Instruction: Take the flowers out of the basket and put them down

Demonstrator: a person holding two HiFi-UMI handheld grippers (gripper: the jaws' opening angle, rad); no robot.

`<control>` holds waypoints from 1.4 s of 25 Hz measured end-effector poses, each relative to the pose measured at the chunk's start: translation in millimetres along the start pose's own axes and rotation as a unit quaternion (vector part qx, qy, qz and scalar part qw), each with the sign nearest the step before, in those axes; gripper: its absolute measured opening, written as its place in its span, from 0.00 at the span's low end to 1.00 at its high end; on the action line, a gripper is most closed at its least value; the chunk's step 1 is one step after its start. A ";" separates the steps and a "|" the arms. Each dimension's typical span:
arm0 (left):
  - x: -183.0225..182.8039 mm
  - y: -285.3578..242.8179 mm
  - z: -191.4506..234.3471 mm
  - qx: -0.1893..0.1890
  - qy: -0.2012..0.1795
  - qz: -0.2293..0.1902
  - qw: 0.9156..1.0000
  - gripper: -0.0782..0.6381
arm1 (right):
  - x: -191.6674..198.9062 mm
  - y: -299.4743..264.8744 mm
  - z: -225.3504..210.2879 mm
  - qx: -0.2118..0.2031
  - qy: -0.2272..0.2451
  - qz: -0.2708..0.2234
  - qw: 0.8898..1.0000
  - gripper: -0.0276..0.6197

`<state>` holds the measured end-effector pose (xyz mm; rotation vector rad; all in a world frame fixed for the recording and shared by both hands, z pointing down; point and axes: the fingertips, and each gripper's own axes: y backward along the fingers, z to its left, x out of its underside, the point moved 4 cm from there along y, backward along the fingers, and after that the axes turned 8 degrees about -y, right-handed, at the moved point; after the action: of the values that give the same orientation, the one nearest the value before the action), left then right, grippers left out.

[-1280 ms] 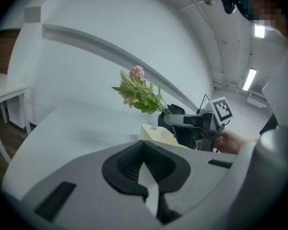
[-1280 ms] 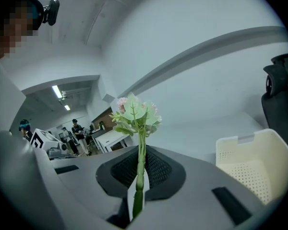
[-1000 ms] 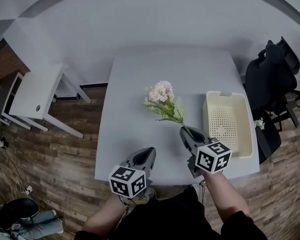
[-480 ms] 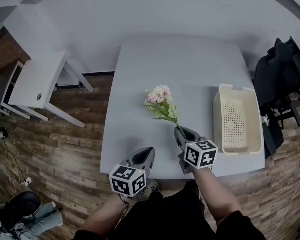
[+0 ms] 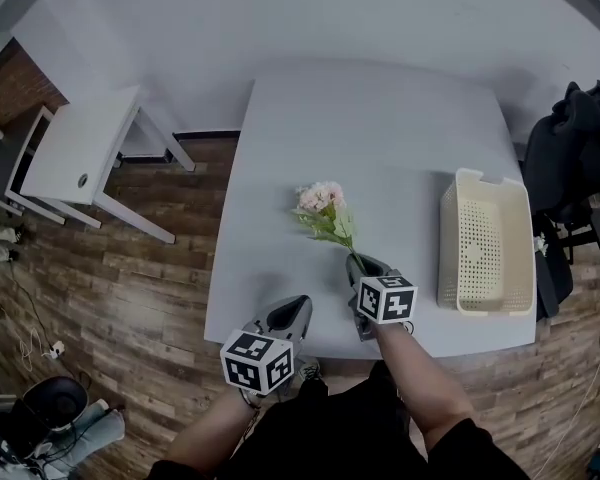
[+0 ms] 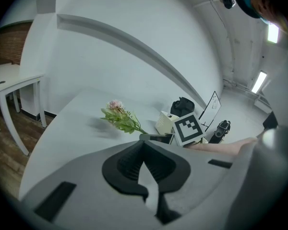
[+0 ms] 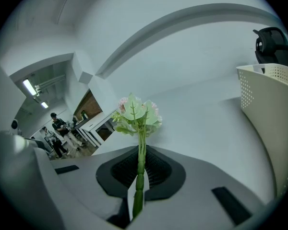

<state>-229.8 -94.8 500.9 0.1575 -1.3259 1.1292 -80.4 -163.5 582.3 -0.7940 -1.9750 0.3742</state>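
Flowers out, not yet down: my right gripper (image 5: 352,259) has its fingers clamped on the green stem of the flowers (image 5: 325,213), holding the bunch low over the table (image 5: 380,118). The pink blooms reach out ahead of those fingers, away from me. The cream basket (image 5: 447,248) stands empty off to the right of the fingers, well apart from the bunch.

Looking along the right gripper (image 7: 140,152), the stem runs straight up between the fingers to the flowers (image 7: 134,114), with the basket (image 7: 269,109) at the right. I cannot tell whether the blooms touch the table.

My left gripper (image 5: 298,306) waits to the left of the working fingers, its own fingers pressed together on nothing (image 6: 143,145).

I judge the step in hand to be the setting down. The next move calls for lowering until stem and blooms lie flat ahead of the fingers, then parting them and backing off without dragging the stem.
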 end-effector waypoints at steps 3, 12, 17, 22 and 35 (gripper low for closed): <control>2.0 -1.0 4.7 -0.001 0.003 0.004 1.000 0.12 | 7.5 -13.3 -0.3 0.006 0.005 0.016 1.000 0.09; 6.0 -3.8 20.7 -0.014 0.016 0.012 1.000 0.12 | 19.0 -45.6 -2.5 0.013 0.013 0.052 0.998 0.09; 9.0 -4.8 26.1 -0.020 0.027 0.014 0.999 0.12 | 22.2 -55.1 -6.4 0.020 0.025 0.068 0.997 0.09; 11.9 -3.1 33.2 -0.020 0.034 0.016 0.999 0.12 | 28.0 -63.0 -3.3 0.021 0.034 0.086 0.996 0.09; 9.7 -0.5 31.8 -0.011 0.033 0.012 0.999 0.12 | 34.6 -63.4 8.5 0.001 0.046 0.129 0.991 0.29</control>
<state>-252.6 -110.8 519.0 0.0867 -1.2849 1.1302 -123.8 -187.0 635.8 -1.0519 -1.7891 0.4821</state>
